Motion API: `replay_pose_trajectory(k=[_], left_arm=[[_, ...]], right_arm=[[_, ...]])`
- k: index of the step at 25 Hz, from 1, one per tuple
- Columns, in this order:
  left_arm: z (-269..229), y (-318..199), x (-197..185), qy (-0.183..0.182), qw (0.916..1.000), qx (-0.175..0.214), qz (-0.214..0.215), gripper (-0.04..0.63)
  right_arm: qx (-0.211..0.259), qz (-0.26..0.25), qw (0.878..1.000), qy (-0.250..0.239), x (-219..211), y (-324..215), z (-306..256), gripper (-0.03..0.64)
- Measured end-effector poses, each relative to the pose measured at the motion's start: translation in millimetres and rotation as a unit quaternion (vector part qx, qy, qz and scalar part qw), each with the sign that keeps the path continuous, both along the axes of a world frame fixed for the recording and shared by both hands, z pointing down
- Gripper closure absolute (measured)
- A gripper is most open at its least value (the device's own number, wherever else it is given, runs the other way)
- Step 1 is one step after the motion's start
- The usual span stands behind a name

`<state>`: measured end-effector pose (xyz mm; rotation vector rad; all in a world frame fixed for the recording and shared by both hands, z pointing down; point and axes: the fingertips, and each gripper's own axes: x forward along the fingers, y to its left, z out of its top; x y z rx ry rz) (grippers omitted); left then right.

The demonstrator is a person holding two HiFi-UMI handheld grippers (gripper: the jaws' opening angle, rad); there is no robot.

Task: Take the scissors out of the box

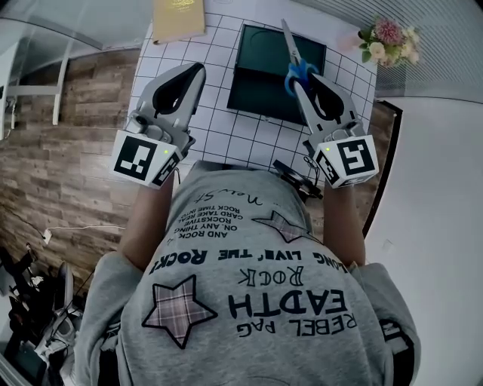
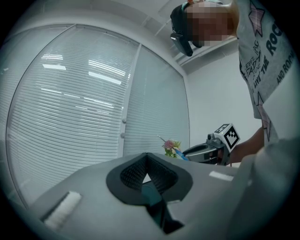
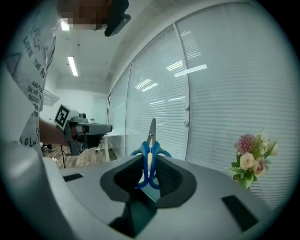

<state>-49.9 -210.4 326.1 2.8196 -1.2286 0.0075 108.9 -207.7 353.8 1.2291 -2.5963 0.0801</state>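
The scissors (image 1: 296, 64), blue-handled with silver blades, hang in the air over the dark green box (image 1: 268, 71), which lies flat on the grid-patterned table (image 1: 219, 124). My right gripper (image 1: 299, 81) is shut on the scissors' handles. In the right gripper view the scissors (image 3: 151, 159) stand between the pads with the blades pointing up and away. My left gripper (image 1: 198, 71) hovers to the left of the box, jaws together and holding nothing; in its own view the left gripper (image 2: 146, 155) shows its tips meeting.
A pot of pink and white flowers (image 1: 386, 39) stands at the table's far right corner. A tan flat object (image 1: 179, 16) lies at the far left edge. Wooden floor lies to the left, and a white surface (image 1: 438, 188) to the right.
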Motion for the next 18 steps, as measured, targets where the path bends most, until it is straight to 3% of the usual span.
replay_pose_trajectory(k=[18], left_arm=[[-35.9, 7.5, -4.0, -0.003, 0.9989, 0.047, -0.005, 0.603]], right_arm=[[0.072, 0.044, 0.994, -0.072, 17.5, 24.4, -85.6, 0.523]])
